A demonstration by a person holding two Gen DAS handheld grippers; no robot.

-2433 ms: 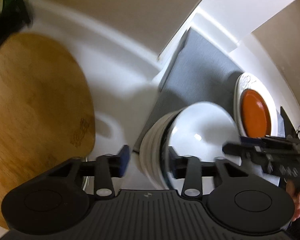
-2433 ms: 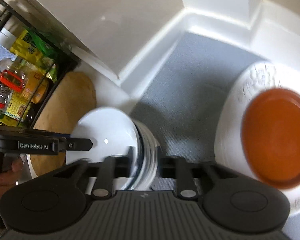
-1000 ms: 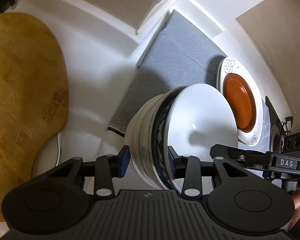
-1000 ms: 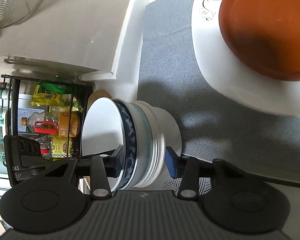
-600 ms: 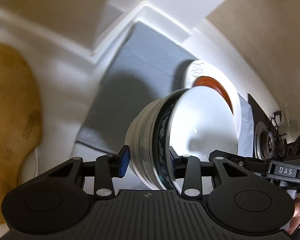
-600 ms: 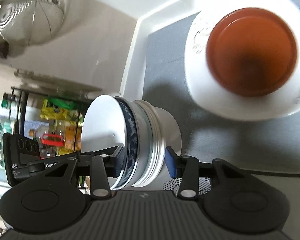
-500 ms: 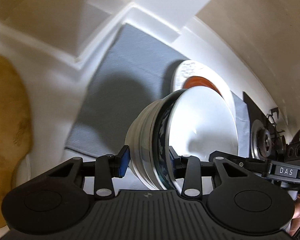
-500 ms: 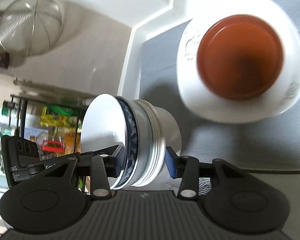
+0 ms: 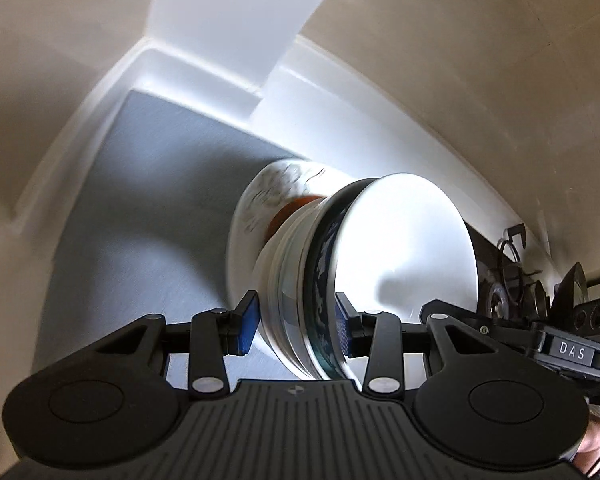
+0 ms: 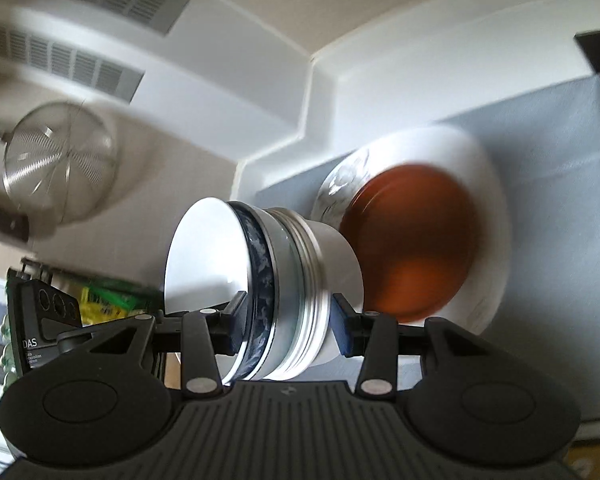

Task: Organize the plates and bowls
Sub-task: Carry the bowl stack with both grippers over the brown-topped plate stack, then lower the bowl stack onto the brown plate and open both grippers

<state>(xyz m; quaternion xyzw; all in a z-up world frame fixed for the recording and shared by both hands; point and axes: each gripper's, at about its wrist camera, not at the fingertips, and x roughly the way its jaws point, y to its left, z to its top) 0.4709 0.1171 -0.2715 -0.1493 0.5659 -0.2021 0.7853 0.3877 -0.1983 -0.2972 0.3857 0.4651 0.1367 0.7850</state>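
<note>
Both grippers have their fingers clamped on the same stack of bowls (image 9: pixel 340 280), one from each side. In the left wrist view the left gripper (image 9: pixel 296 322) has its blue pads (image 9: pixel 247 326) pressed on the outer wall and the inside of the rim at the stack's near edge. In the right wrist view the right gripper (image 10: pixel 286 326) does the same from the opposite side, one pad inside the top bowl and the other against the white bottom bowl. So neither is open, both are closed on the stack.

The stack is nested: a white bowl on top, then one with a dark blue pattern, a couple of clear glassy ones (hard to count exactly), and a plain white one at the bottom. It's held up in the air, tipped on its side in both views.

Behind it on the grey mat (image 9: pixel 152 184) sits a white plate (image 10: pixel 488 184) with a faint printed pattern, and a brown-orange plate (image 10: pixel 416 240) rests on top of it. The mat lies in the corner of the white worktop (image 9: pixel 320 108). A metal strainer (image 10: pixel 56 160) hangs on the wall in the right view (pretty blurry), under a white range hood (image 10: pixel 100 40). A stove burner (image 9: pixel 516 280) shows at the right edge of the left view.
</note>
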